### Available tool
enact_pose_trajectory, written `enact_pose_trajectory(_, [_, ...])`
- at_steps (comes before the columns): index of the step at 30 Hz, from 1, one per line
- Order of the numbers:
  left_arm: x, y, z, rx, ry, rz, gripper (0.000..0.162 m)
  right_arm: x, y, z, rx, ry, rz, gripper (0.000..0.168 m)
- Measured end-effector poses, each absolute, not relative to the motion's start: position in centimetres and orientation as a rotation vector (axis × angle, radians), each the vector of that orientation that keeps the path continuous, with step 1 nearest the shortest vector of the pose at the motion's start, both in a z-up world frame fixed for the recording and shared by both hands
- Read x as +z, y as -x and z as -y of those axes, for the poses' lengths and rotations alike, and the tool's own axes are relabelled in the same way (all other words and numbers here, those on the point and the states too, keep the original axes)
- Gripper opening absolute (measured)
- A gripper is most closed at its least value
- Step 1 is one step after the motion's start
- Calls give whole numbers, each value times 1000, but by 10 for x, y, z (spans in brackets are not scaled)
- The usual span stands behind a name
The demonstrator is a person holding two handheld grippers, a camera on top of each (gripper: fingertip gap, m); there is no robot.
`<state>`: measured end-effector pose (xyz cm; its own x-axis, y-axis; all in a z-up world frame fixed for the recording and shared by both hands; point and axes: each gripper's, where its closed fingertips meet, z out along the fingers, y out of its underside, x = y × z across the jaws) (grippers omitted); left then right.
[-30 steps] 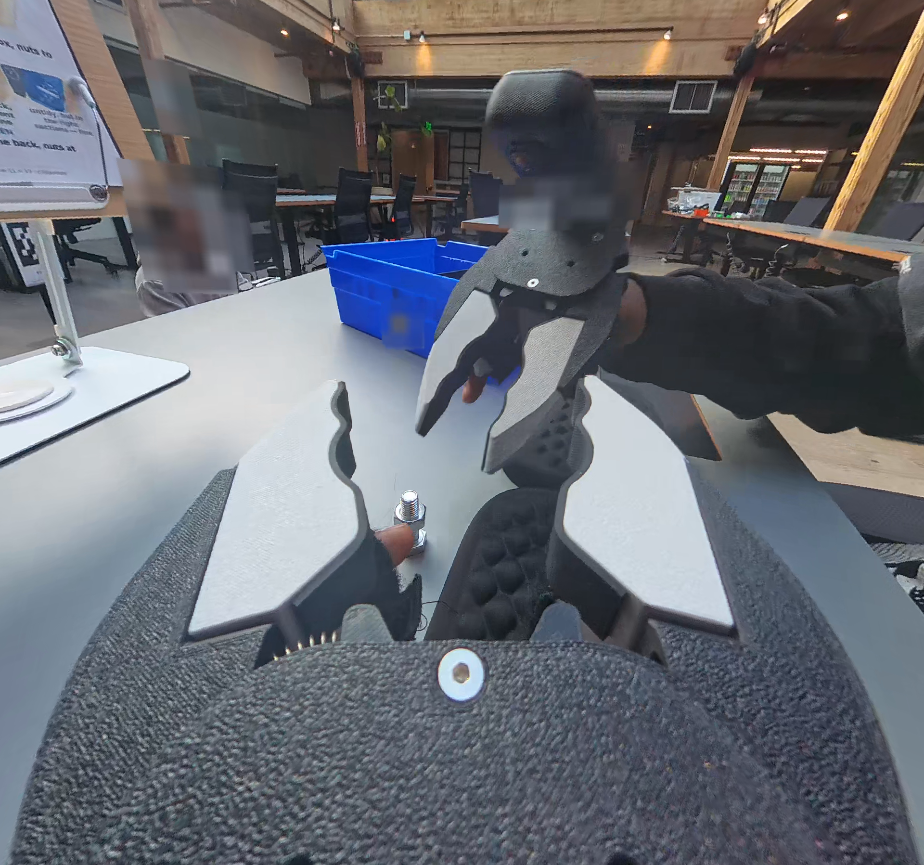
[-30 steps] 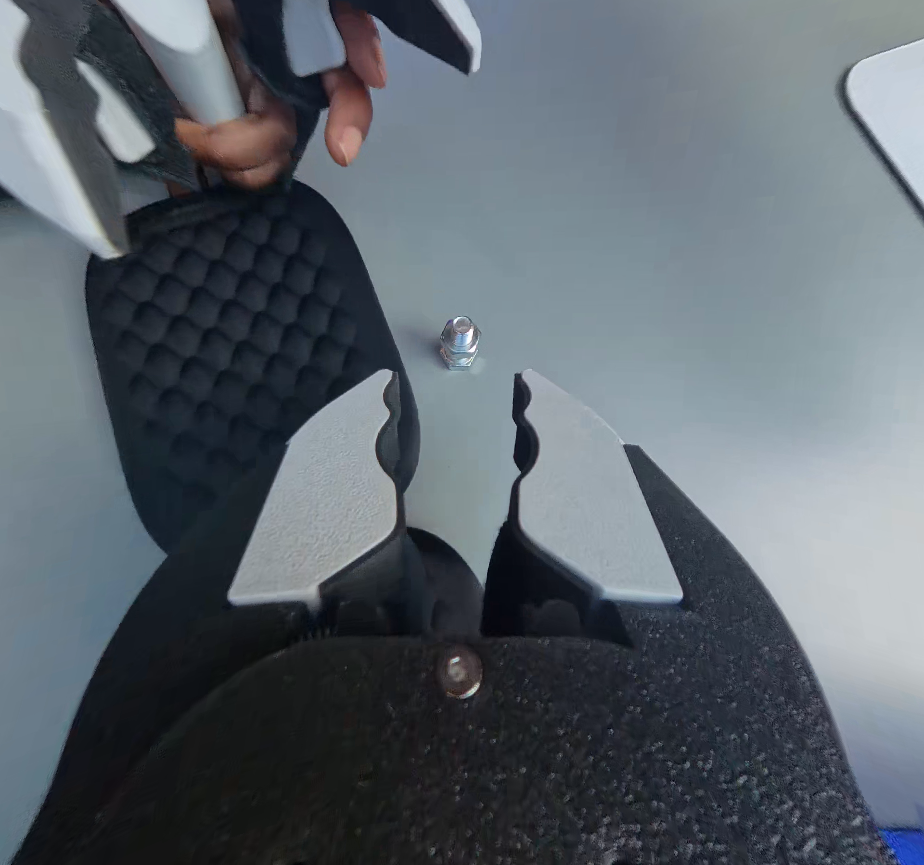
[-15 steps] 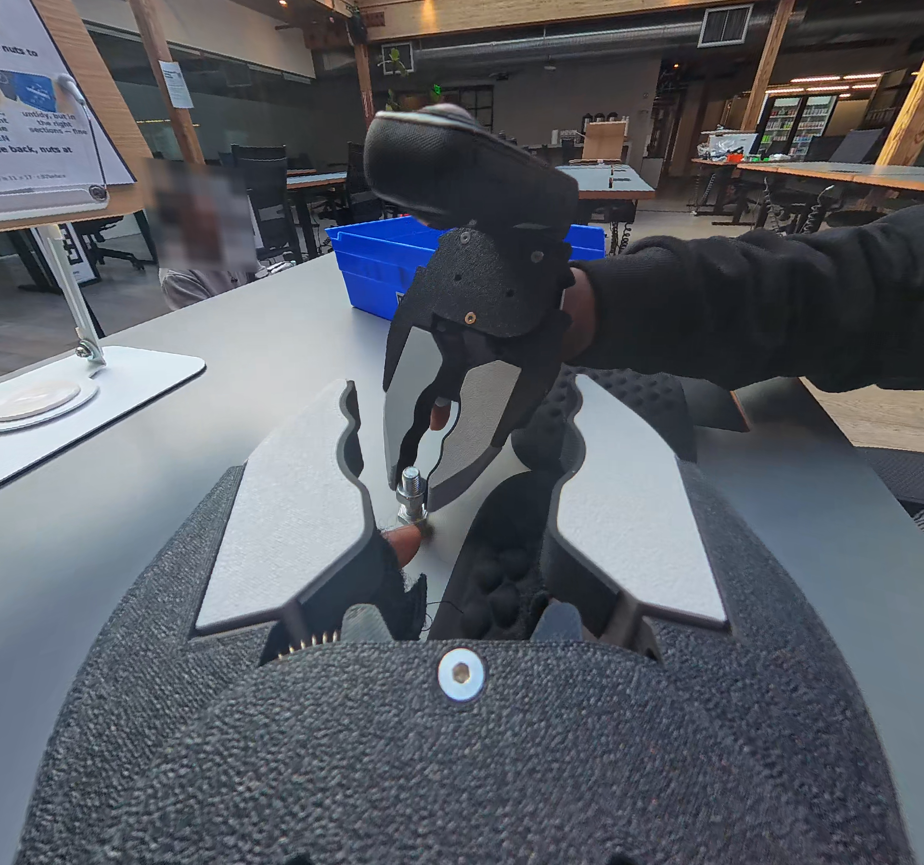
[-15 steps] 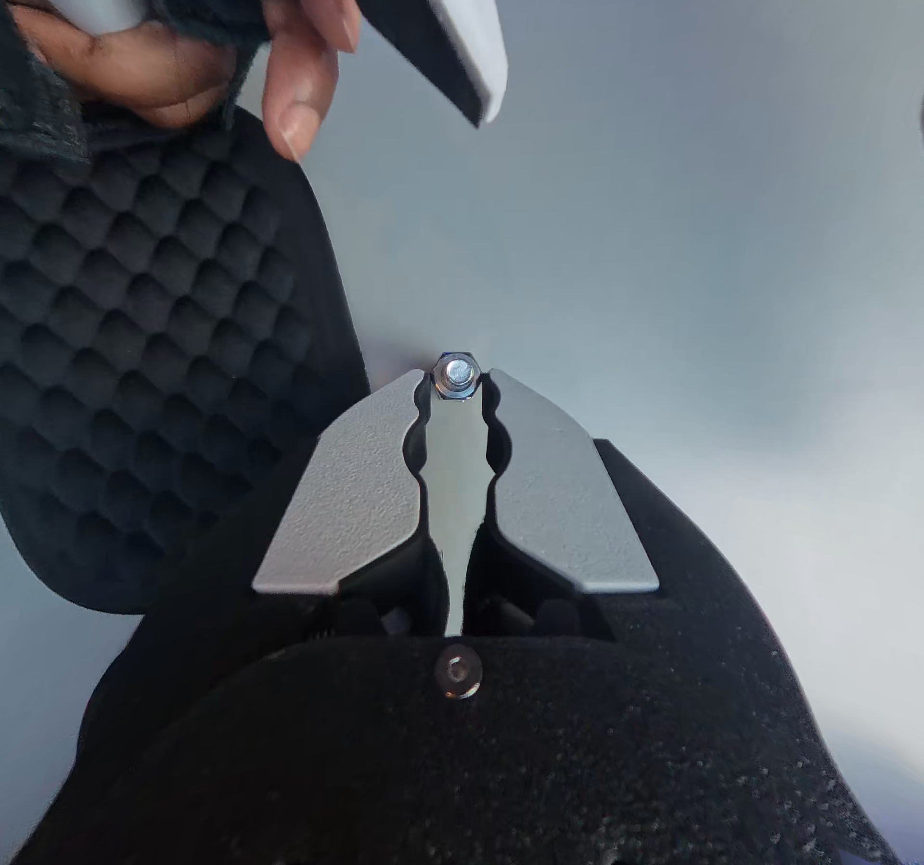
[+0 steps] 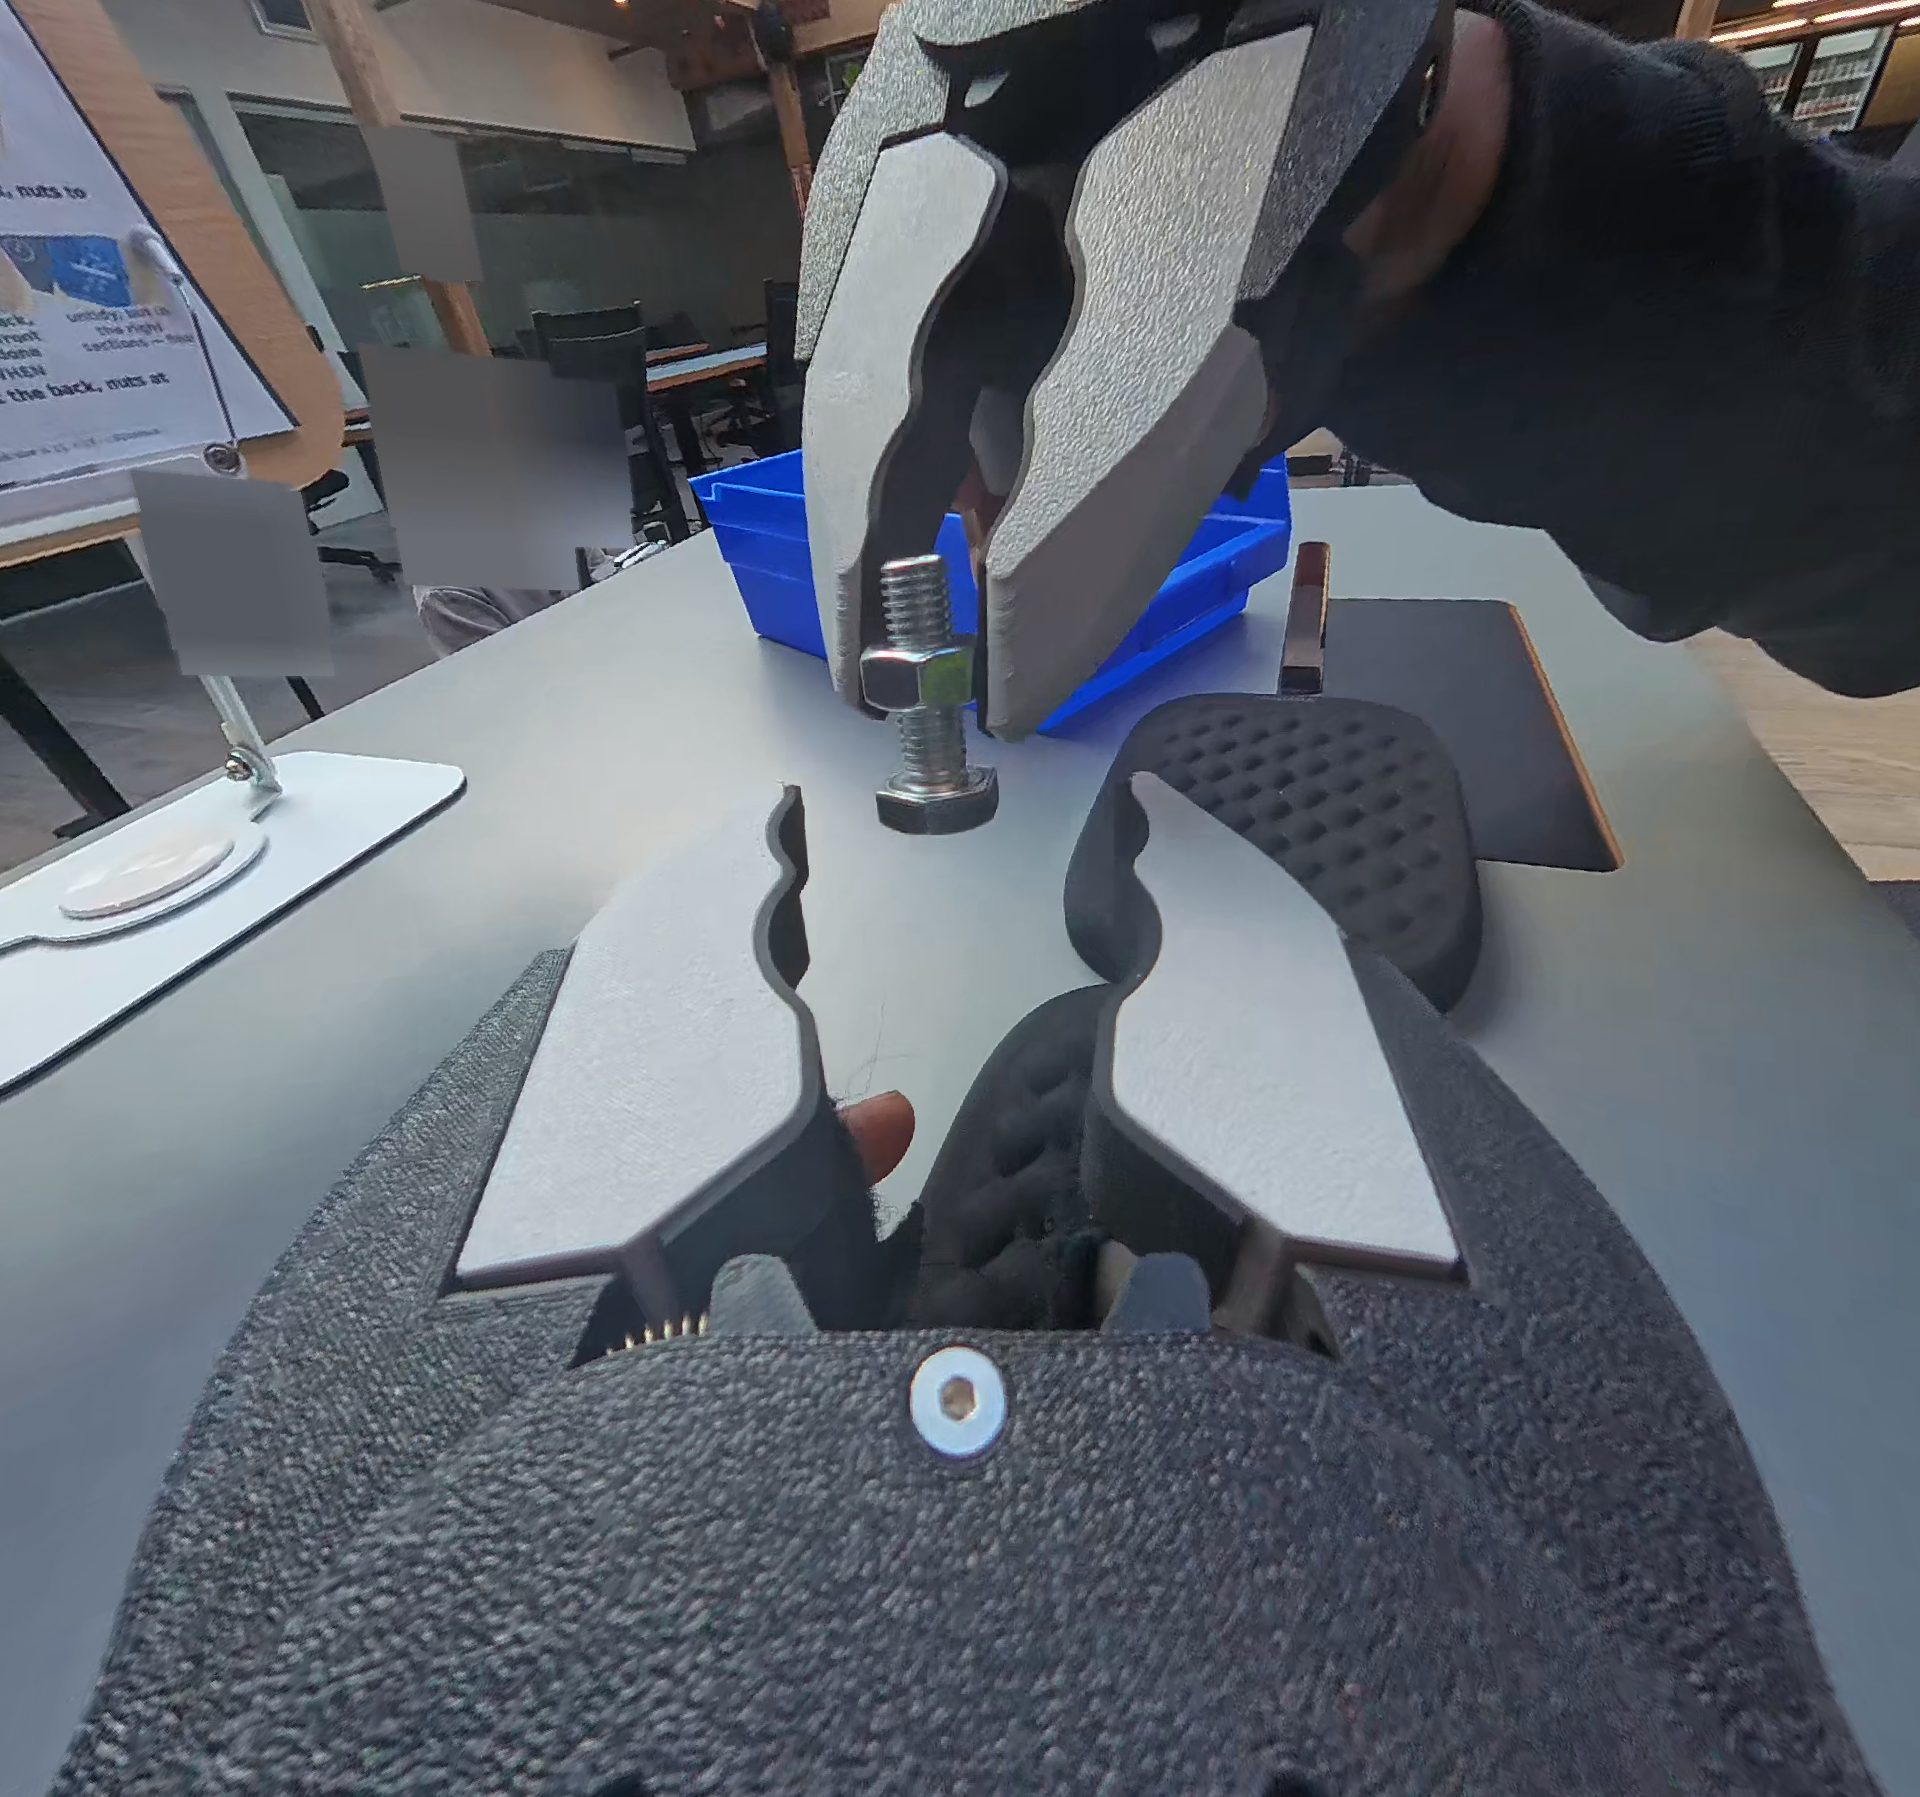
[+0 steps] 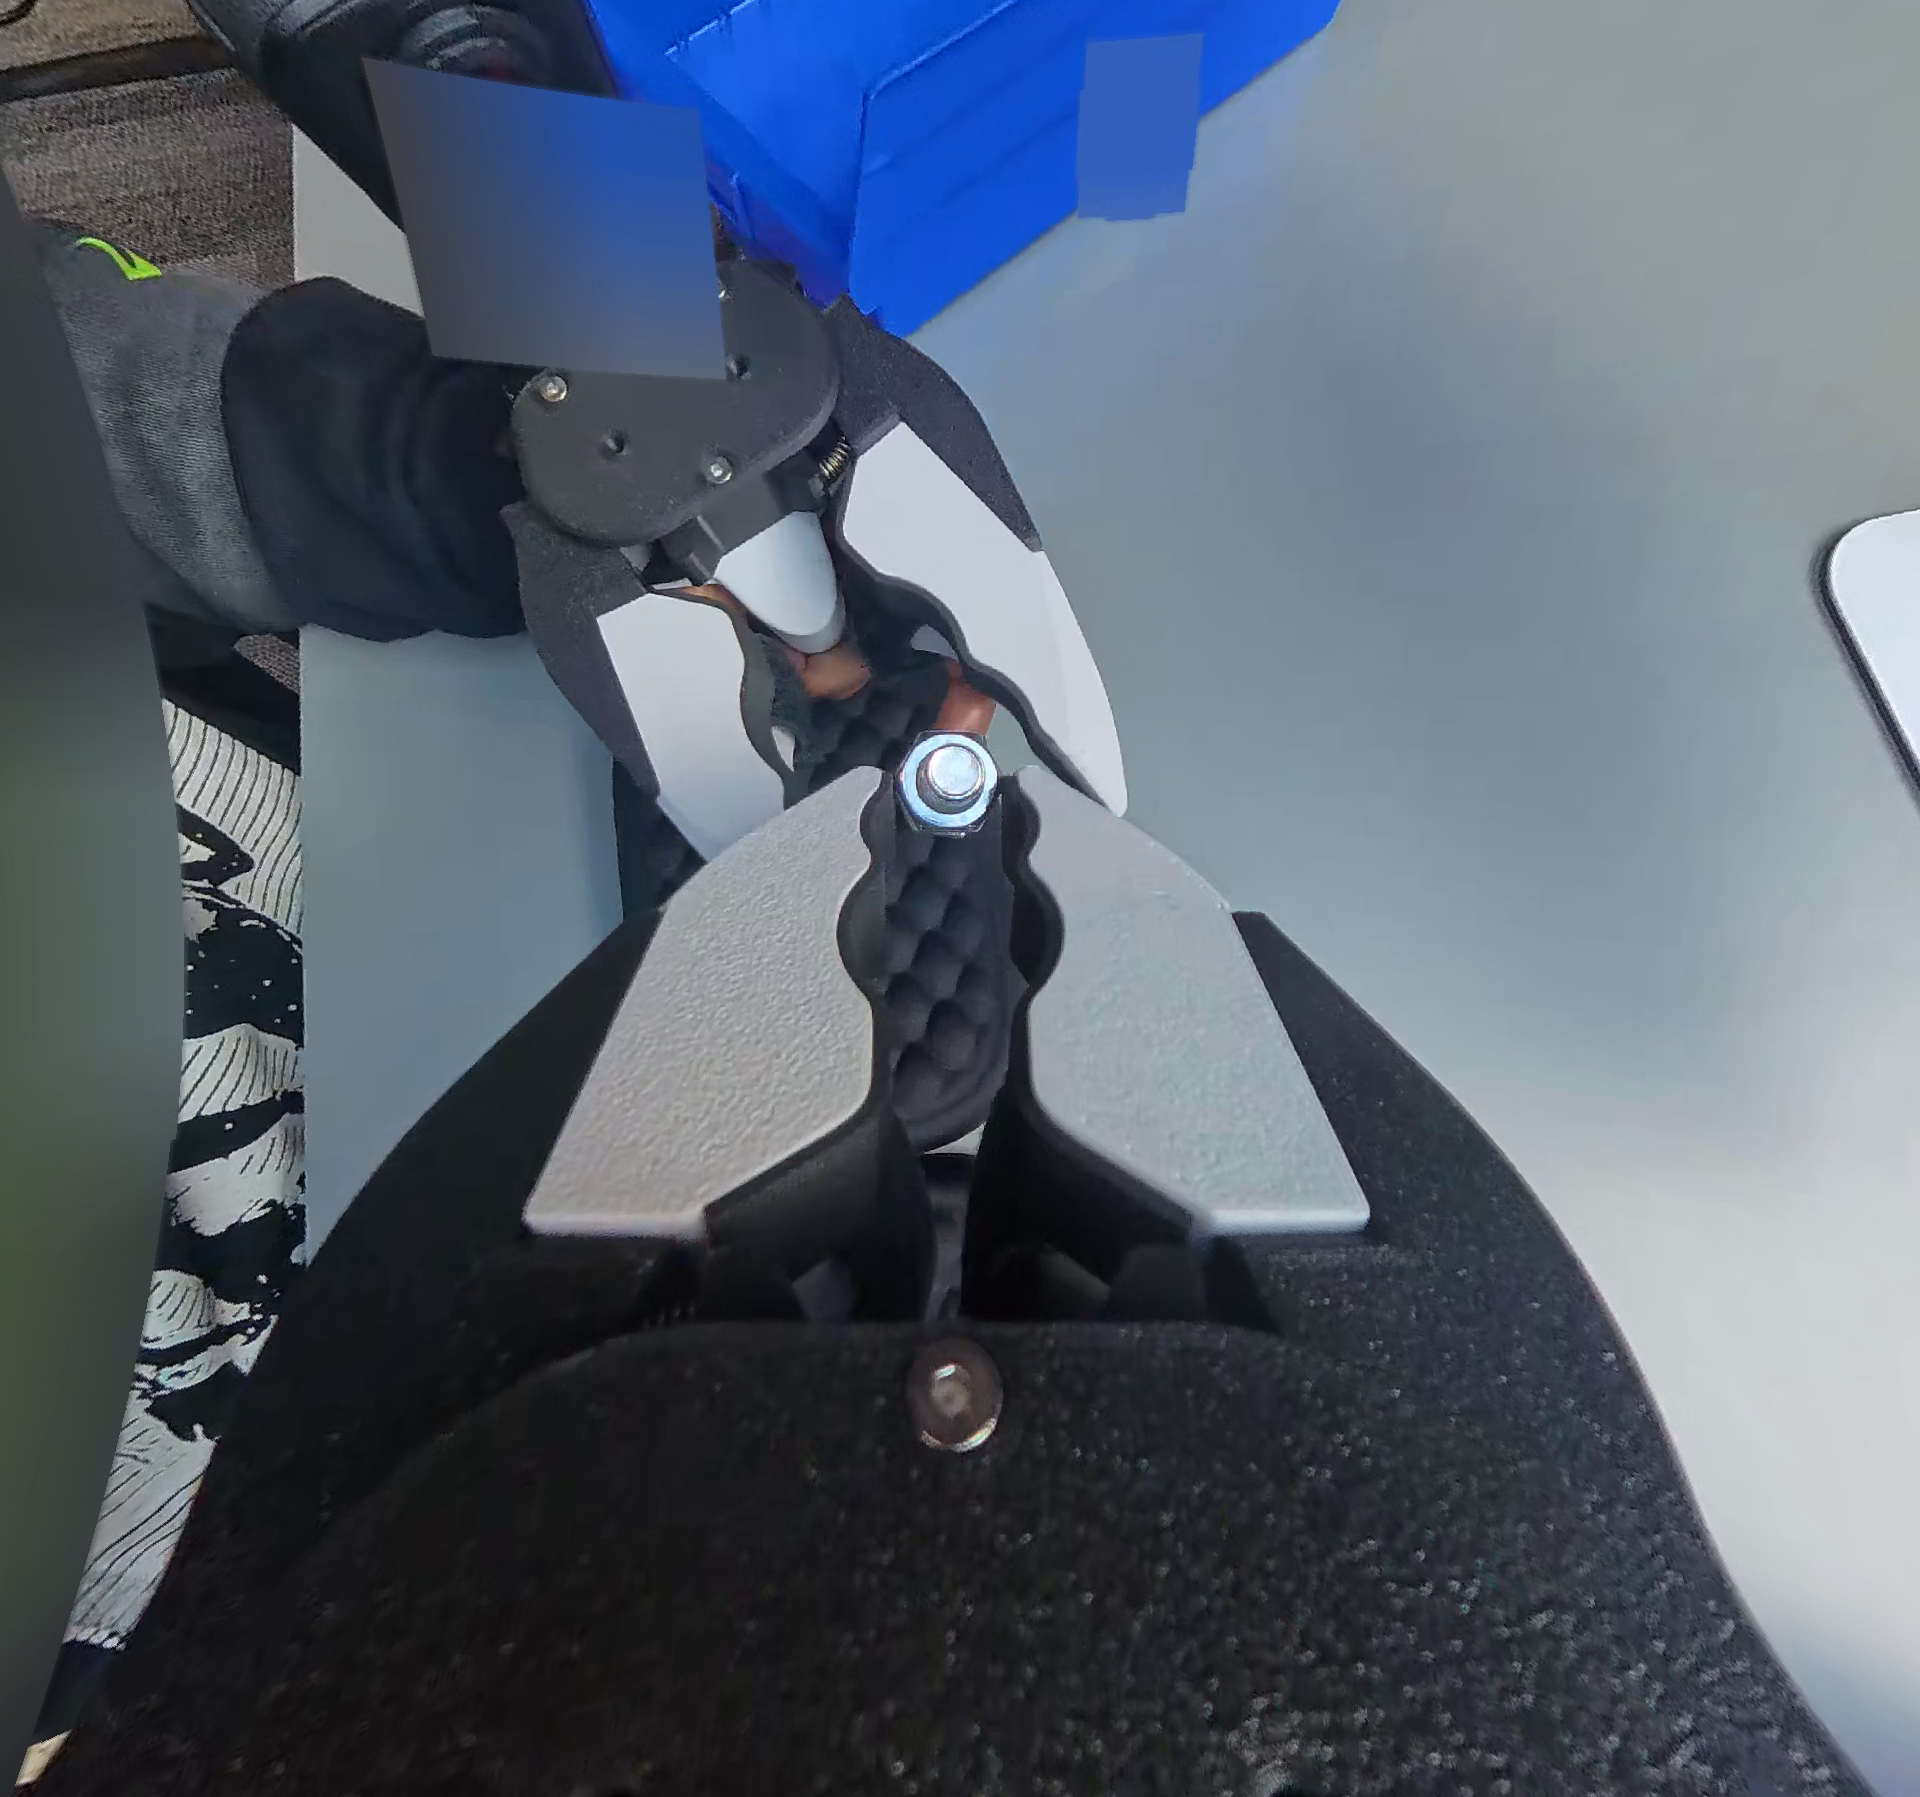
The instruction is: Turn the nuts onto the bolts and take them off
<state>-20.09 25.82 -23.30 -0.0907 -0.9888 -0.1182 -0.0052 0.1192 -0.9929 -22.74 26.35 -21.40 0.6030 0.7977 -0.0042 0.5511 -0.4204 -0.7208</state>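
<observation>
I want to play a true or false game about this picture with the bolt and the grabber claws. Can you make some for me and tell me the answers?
1. The bolt stands upright on its head on the grey table. True.
2. The right gripper is pinching the nut. True.
3. The nut sits right at the top end of the bolt. False: it is partway down, with thread showing above and below it.
4. The left gripper is shut on the bolt. False: it is open, with the bolt beyond its tips.
5. A blue bin sits on the table behind the bolt. True.
6. The bolt lies inside the blue bin. False: it stands on the table in front of it.
</observation>
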Motion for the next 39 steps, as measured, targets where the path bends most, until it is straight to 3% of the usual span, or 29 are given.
enact_pose_trajectory(5, [-233, 200, -258, -1167, 1093, -1334, 44, -217, 228, -263, 436, 2148, 1047, 18])
enact_pose_trajectory(39, [-239, 200, -257, -1098, 1116, -1370, 15, -220, 236, -259, 254, 2052, 1256, 19])
